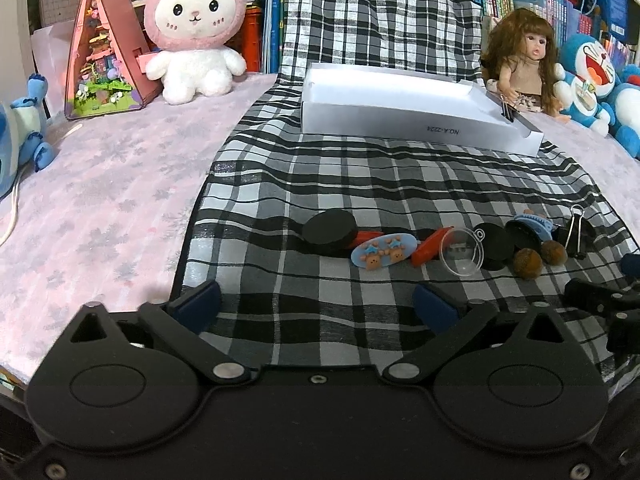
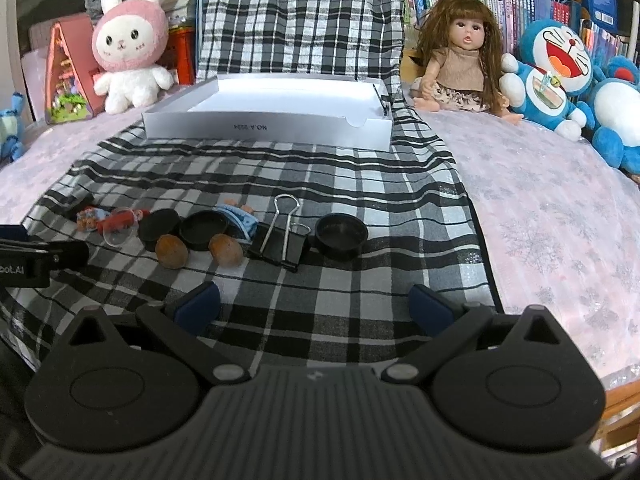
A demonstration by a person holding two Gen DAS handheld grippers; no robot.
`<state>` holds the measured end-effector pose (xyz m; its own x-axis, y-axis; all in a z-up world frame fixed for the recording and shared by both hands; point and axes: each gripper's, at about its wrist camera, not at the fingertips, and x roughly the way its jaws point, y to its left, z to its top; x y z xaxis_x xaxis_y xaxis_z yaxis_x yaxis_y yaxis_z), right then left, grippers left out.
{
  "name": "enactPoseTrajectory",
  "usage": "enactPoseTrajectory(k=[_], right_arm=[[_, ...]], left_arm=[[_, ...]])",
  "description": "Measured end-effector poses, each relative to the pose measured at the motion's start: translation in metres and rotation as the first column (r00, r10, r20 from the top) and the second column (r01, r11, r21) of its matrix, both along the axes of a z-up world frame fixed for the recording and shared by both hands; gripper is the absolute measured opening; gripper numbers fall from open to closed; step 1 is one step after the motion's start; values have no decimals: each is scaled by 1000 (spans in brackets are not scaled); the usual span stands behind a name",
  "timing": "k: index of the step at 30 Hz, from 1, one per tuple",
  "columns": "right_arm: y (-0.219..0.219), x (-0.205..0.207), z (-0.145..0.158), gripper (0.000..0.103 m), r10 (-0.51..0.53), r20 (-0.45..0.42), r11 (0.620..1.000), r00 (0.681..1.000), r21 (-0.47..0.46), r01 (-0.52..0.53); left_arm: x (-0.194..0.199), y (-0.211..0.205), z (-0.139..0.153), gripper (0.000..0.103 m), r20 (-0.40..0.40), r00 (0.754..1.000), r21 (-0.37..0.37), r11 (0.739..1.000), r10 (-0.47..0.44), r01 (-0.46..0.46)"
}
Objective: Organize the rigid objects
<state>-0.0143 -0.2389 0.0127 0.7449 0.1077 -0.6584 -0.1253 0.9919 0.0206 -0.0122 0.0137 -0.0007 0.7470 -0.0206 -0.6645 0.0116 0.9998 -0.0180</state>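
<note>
A row of small objects lies on the checked cloth (image 1: 360, 184): a black round lid (image 1: 330, 230), a blue oval hair clip (image 1: 384, 252), a red piece (image 1: 430, 246), a clear plastic half-sphere (image 1: 462, 254), two brown nuts (image 2: 172, 251), a black binder clip (image 2: 280, 240) and a black cap (image 2: 341, 234). A white shallow box (image 1: 416, 120) stands beyond them; it also shows in the right wrist view (image 2: 268, 126). My left gripper (image 1: 316, 306) is open and empty, short of the row. My right gripper (image 2: 316, 306) is open and empty, just before the binder clip.
A pink bunny plush (image 1: 196, 32), a pink triangular toy house (image 1: 106, 48), a doll (image 2: 460, 52) and blue plush toys (image 2: 556, 68) line the back. Bookshelves stand behind. The pink table cover (image 2: 552, 208) flanks the cloth.
</note>
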Motion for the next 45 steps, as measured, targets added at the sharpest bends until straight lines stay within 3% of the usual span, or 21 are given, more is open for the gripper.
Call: enactPoseTrajectory(k=[3, 4, 6, 8, 10, 14, 20, 23, 25, 30, 32, 37, 41, 45], right_arm=[[-1, -2, 3, 96, 12, 35, 1000, 999, 8, -12], [-3, -2, 5, 94, 15, 45, 1000, 999, 8, -16], [-5, -2, 9, 87, 19, 60, 1000, 998, 8, -20], [-7, -3, 13, 80, 22, 78, 1000, 997, -7, -22], [-8, -4, 17, 73, 36, 84, 999, 996, -8, -36], [-4, -2, 18, 51, 66, 64, 998, 996, 6, -67], [-2, 14, 11, 40, 56, 20, 998, 998, 40, -56], [0, 20, 8, 45, 52, 9, 997, 999, 49, -52], [2, 24, 7, 57, 48, 7, 997, 999, 54, -49], [7, 32, 5, 59, 44, 6, 997, 999, 58, -45], [8, 35, 5, 61, 43, 9, 997, 999, 58, -44], [5, 39, 4, 61, 26, 7, 998, 1000, 54, -27], [0, 41, 4, 61, 22, 5, 999, 1000, 48, -22], [-6, 40, 4, 49, 61, 4, 996, 998, 62, -61]], left_arm=[[-5, 3, 5, 69, 19, 999, -15, 1000, -26, 27], [-7, 3, 6, 66, 21, 999, -14, 999, -29, 29], [-10, 4, 8, 48, 22, 999, -10, 999, -34, 34], [-14, 4, 12, 39, 24, 998, -16, 999, -51, 51], [-18, 4, 14, 37, 21, 996, -46, 995, -86, 87], [-17, 0, 18, 24, 8, 989, -122, 982, -147, 147], [-7, -8, 11, 24, 10, 989, -151, 977, -149, 149], [-2, -7, 8, 24, 20, 989, -200, 968, -148, 149], [2, -7, 7, 25, 27, 991, -218, 967, -132, 135], [10, -8, 5, 29, 48, 994, -229, 968, -94, 102], [11, -9, 5, 31, 64, 995, -215, 972, -80, 92], [7, -20, 2, 38, 107, 991, -79, 993, -75, 83], [7, -20, 2, 39, 125, 990, -52, 996, -69, 76], [10, -17, 4, 39, 144, 987, -27, 997, -73, 78]])
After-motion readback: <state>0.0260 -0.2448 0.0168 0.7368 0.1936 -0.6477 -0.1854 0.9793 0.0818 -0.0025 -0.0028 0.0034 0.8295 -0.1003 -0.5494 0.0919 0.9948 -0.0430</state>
